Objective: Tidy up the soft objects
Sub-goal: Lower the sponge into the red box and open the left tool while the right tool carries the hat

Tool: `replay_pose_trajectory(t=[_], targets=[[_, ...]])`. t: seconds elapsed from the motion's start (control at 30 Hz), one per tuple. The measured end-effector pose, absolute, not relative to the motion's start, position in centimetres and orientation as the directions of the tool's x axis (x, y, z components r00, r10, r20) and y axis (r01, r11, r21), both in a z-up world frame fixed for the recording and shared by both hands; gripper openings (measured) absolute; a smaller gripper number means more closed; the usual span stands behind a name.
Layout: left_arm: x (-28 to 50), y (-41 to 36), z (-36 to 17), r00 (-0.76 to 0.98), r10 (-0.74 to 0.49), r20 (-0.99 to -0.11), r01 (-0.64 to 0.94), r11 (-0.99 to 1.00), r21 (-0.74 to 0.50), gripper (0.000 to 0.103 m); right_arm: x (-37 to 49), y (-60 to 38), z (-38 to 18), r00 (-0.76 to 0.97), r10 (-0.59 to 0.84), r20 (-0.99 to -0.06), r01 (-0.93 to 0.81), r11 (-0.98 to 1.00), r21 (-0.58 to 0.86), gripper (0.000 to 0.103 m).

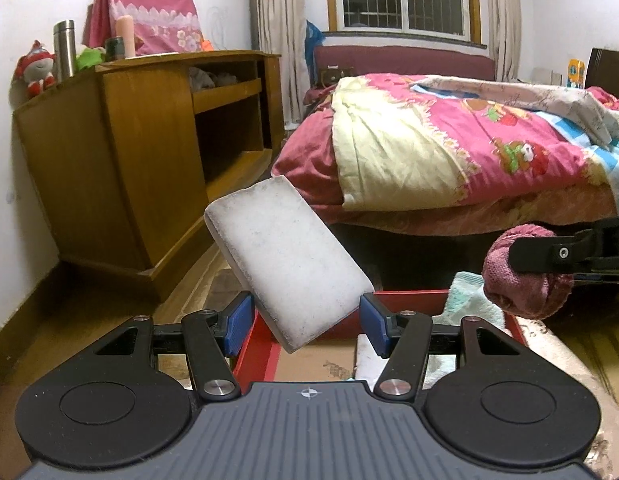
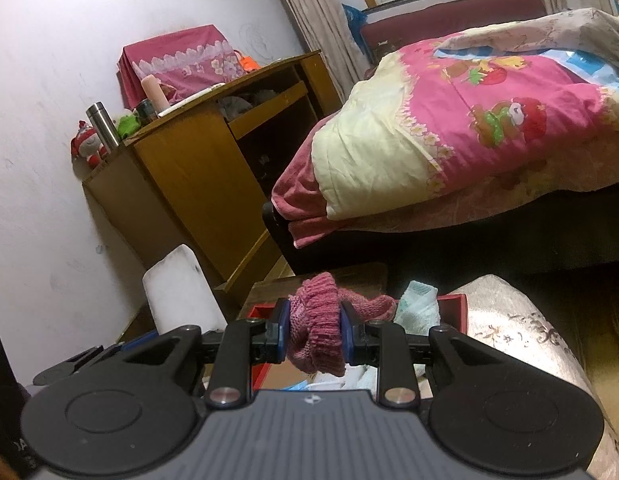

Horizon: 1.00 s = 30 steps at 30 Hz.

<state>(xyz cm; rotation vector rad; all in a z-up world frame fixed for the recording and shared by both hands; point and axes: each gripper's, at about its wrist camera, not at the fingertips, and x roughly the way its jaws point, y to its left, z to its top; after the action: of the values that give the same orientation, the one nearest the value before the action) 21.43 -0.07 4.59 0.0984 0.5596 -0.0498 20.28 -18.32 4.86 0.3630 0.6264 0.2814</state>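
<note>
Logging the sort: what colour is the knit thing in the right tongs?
Pink knit sock; clearest in the right wrist view.

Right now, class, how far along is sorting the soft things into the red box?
Done: a pale blue towel lies in the red box. In hand: the left gripper holds a white sponge; the right gripper holds a pink knit sock. Left: both go in.

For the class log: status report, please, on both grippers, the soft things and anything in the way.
Left gripper shut on white sponge. Right gripper shut on pink knit. Both above red box, cloths already inside. Nothing blocking.
</note>
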Motion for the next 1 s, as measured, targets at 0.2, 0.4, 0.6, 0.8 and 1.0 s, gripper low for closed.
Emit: replay_pose_trajectory(t=[0.2, 0.4, 0.6, 0.8, 1.0], targets=[[23.0, -0.1, 3.7, 0.839, -0.006, -0.543, 0.074, 0.992, 0.104, 0.058, 21.6, -18.2, 3.3, 0.762, 0.348, -0.547, -0.132, 0.909, 0.396, 0.003], [24.0, -0.1, 2.7, 0.829, 0.004, -0.560, 0.077, 0.990, 0.122, 0.059, 22.8, -18.2, 2.0, 0.752, 0.337, -0.566, -0.117, 0.914, 0.390, 0.003], [24.8, -0.3, 1.7, 0.818, 0.013, -0.575, 0.086, 0.986, 0.145, 0.060, 23.7, -18.0, 0.7, 0.747, 0.334, -0.574, -0.109, 0.915, 0.389, 0.003], [25.7, -0.6, 0.4, 0.803, 0.021, -0.595, 0.096, 0.982, 0.165, 0.060, 24.9, -17.7, -1.4, 0.736, 0.322, -0.595, -0.092, 0.919, 0.384, 0.003], [26.2, -1.2, -0.2, 0.806, 0.024, -0.591, 0.110, 0.976, 0.189, 0.061, 25.8, -18.0, -3.1, 0.732, 0.297, -0.613, -0.068, 0.928, 0.367, 0.006]])
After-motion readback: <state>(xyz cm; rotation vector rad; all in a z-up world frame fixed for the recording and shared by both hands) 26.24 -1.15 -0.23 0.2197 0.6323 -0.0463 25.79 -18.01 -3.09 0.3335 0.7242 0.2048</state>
